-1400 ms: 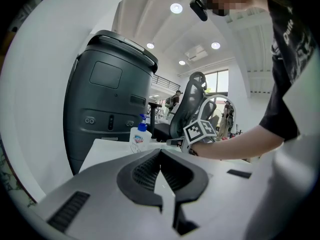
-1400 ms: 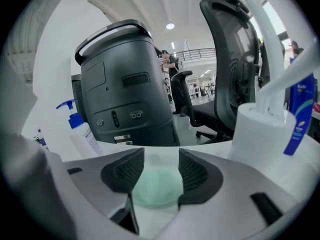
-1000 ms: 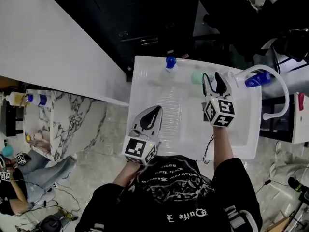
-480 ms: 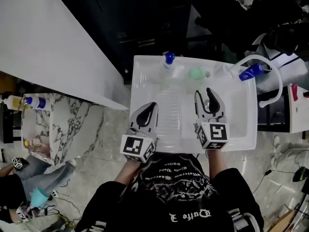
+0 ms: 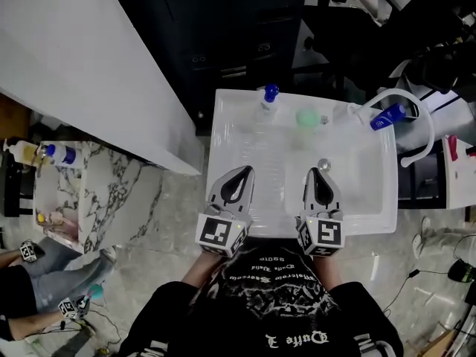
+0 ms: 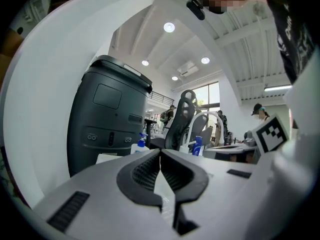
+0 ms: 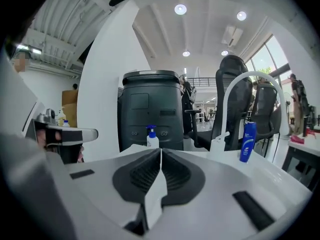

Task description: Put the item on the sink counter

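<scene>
White table [image 5: 227, 136] with a moulded sink basin, marble floor below, dark grey unit [image 5: 245, 43] beyond the far edge. Right hand-held gripper [image 5: 317, 172] drawn back within the last second from the far edge to the near edge; jaws gone from wide apart to shut tip to tip, nothing between them. Left hand-held gripper [image 5: 245, 171] beside it at the near edge, likewise closed and empty.

Green item [image 5: 307, 117] standing alone on the far edge strip, well apart from both. Judged: item released, placement on the sink counter apparently done.

Around:
- pump bottle [image 5: 268, 97] further along the far edge toward the left corner
- blue bottle [image 5: 389, 116] at the far right corner
- white tap [image 5: 419, 125] beside the blue bottle
- drain [image 5: 323, 165] in the basin

No obstruction noted between the hand-held grippers and the item.
</scene>
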Action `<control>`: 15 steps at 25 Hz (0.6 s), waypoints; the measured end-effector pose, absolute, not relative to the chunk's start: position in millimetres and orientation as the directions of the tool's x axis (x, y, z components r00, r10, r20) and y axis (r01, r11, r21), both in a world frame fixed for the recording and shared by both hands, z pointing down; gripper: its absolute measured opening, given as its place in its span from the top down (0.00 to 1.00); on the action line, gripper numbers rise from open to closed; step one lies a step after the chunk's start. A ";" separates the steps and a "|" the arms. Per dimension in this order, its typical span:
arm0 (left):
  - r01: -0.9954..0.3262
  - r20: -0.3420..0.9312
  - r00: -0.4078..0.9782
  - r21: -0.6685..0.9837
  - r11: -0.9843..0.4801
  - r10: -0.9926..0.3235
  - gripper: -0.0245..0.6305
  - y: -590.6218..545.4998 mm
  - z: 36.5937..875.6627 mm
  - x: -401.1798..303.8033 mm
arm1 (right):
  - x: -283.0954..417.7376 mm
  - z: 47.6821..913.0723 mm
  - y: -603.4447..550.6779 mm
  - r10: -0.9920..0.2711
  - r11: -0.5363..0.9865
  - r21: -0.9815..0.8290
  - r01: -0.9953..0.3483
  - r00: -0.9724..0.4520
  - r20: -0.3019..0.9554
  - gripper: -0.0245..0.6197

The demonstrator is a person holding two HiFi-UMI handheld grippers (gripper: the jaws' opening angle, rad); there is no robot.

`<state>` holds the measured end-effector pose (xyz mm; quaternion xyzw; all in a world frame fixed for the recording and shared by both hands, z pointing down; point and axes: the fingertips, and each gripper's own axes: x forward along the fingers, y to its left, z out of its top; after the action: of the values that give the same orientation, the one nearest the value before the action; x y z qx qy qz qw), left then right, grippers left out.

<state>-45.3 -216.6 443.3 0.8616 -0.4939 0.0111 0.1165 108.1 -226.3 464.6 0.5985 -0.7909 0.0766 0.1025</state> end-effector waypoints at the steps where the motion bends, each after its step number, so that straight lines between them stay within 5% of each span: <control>1: -0.854 0.135 0.513 0.183 -0.487 -0.848 0.95 -214.6 443.1 -45.4 | 107.4 463.8 -224.5 -0.932 0.272 0.003 -0.962 -0.262 0.251 0.96; 15: -0.858 0.140 0.510 0.156 -0.490 -0.849 0.95 -200.8 447.2 -52.7 | 92.5 456.2 -212.3 -0.924 0.301 0.078 -0.951 -0.270 0.271 0.96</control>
<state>-52.7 -200.8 447.2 0.8627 -0.4946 0.0219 0.1029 92.5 -212.3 456.2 0.5893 -0.7953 0.0500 0.1333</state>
